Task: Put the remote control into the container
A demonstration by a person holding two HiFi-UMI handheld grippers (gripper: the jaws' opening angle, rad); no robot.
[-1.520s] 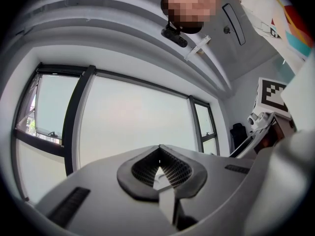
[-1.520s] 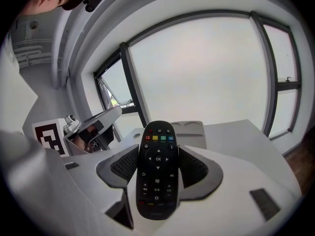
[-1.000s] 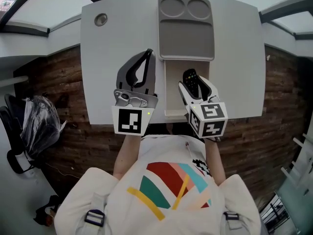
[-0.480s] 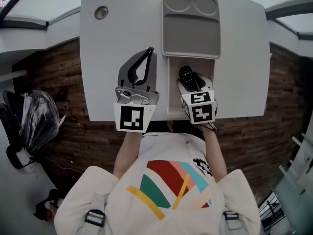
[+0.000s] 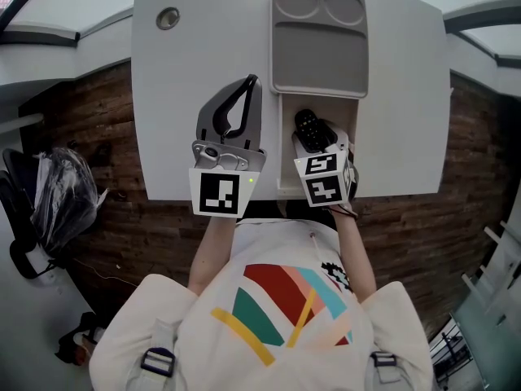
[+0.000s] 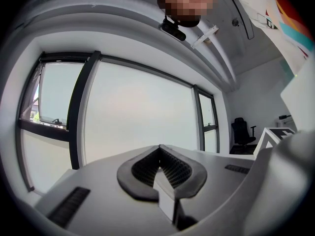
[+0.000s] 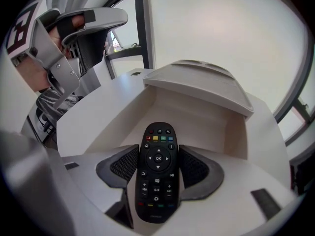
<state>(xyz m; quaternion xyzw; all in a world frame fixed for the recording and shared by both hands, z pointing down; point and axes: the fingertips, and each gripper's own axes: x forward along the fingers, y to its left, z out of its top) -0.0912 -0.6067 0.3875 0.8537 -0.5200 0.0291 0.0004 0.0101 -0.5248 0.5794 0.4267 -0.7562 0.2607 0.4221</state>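
Two grippers showed near the front edge of the white table, each w/ its marker cube toward the person. The right gripper was clamped on the remote control. In the right gripper view both ribbed pads pressed the black remote's long sides at about mid-body, buttons facing up, w/ the far end sticking out past the jaw tips. The remote sat over the open mouth of the container, a pale rectangular box set at the table's front edge. Its far end pointed toward the container's back wall, approx. in line w/ the box's long axis. Couldn't tell whether it touched the container floor. A grey tray w/ two round recesses at its far end lay just beyond the container, its near edge over the box's far end. The left gripper was over bare tabletop just left of the container, apart from it, pointing away from the person. Its jaws met at the tips w/ nothing between them, per the left gripper view, which looked toward a big window and an office chair. A round grommet hole sat at the table's far left corner. A dark bag lay on the floor at left.
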